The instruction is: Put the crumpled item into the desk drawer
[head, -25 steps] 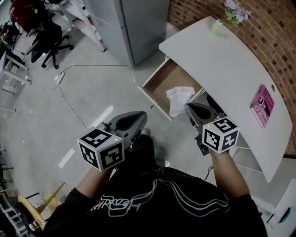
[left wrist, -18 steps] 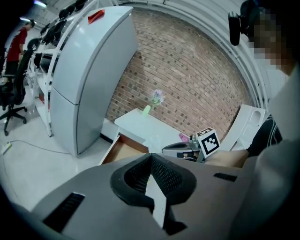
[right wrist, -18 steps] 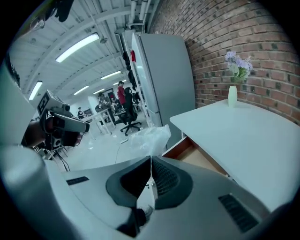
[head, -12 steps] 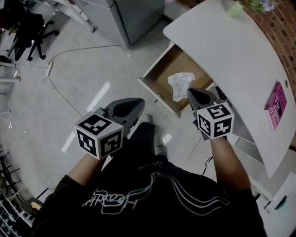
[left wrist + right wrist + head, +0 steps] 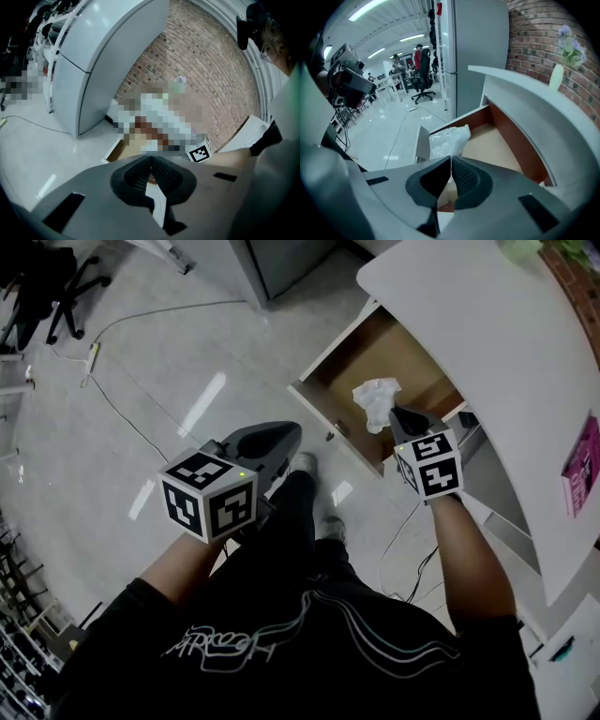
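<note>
Crumpled item (image 5: 376, 401), white & wrinkly, pinched at tips of right gripper (image 5: 400, 416), jaws fully closed on it, hanging over open desk drawer (image 5: 384, 348) nr its front edge. Left gripper (image 5: 286, 430) closed, empty, near-left, well apart from drawer.

Drawer (image 5: 412, 362) juts from desk (image 5: 497, 334); crumpled item (image 5: 376, 401) over drawer, at tip of right gripper (image 5: 396, 412); left gripper (image 5: 289, 433) leftward, over floor (image 5: 141, 381).
</note>
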The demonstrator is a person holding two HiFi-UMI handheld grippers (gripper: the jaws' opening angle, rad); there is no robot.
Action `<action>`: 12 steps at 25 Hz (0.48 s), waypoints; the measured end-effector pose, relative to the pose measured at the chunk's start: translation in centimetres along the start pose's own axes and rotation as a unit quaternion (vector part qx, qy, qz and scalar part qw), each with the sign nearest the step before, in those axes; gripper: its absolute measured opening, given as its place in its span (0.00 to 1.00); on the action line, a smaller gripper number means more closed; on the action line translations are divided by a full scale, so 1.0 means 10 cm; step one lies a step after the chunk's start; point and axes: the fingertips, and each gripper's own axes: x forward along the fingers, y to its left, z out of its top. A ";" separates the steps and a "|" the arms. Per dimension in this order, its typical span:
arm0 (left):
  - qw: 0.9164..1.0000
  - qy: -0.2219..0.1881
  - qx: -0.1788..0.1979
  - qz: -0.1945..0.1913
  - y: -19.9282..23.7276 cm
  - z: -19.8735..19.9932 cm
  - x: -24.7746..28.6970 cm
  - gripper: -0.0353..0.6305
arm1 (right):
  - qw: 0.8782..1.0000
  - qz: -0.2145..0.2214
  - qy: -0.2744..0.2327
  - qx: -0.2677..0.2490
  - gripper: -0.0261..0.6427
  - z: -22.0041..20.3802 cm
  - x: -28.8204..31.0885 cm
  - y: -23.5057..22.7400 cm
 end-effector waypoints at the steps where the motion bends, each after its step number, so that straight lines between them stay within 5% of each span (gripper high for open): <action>1: 1.000 0.004 -0.002 0.001 0.05 -0.03 0.04 0.09 | 1.000 -0.002 0.011 0.000 0.10 -0.06 0.09 -0.02; 12: 0.999 0.030 -0.016 0.009 0.43 -0.21 0.35 0.09 | 0.994 0.012 0.104 -0.019 0.10 -0.45 0.98 -0.14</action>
